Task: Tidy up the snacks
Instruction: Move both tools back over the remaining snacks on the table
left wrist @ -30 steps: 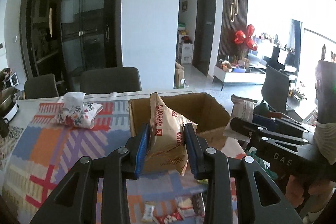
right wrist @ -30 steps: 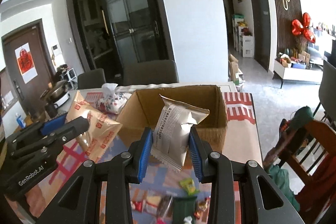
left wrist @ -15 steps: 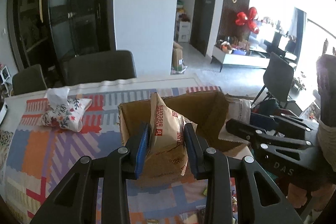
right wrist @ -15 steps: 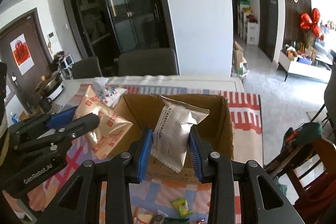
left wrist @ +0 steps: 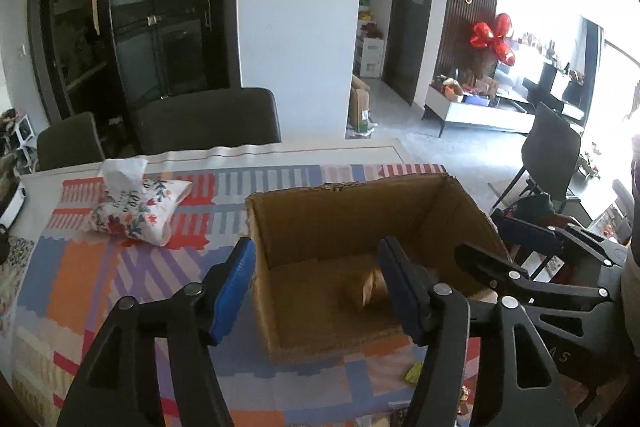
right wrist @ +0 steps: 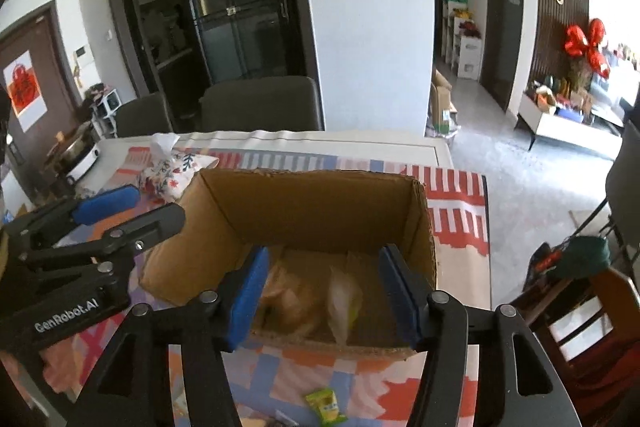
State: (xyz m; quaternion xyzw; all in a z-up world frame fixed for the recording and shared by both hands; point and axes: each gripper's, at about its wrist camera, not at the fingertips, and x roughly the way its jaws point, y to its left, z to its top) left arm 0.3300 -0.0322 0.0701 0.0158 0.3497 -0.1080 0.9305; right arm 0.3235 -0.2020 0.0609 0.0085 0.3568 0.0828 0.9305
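An open cardboard box (left wrist: 340, 223) stands on the patterned tablecloth. My left gripper (left wrist: 316, 287) hovers over its near left corner, jaws opening, with nothing between the blue pads. The tan fortune-biscuit packet (left wrist: 372, 291) lies on the box floor. In the right wrist view my right gripper (right wrist: 324, 295) hangs over the box (right wrist: 312, 203), jaws also opening. Below it, blurred, are the tan packet (right wrist: 288, 295) and the white packet (right wrist: 342, 301), free of the pads. Each gripper shows in the other's view: the right gripper (left wrist: 480, 235) and the left gripper (right wrist: 140, 211).
A floral tissue pack (left wrist: 136, 207) sits on the cloth left of the box. Small loose snacks, one of them a green packet (right wrist: 326, 403), lie in front of the box. Dark chairs (left wrist: 208, 119) stand behind the table, and a wooden chair (right wrist: 592, 307) to its right.
Both grippers moved forward over the box and then let go. The biscuit packet and the white packet dropped from between the pads into the box.
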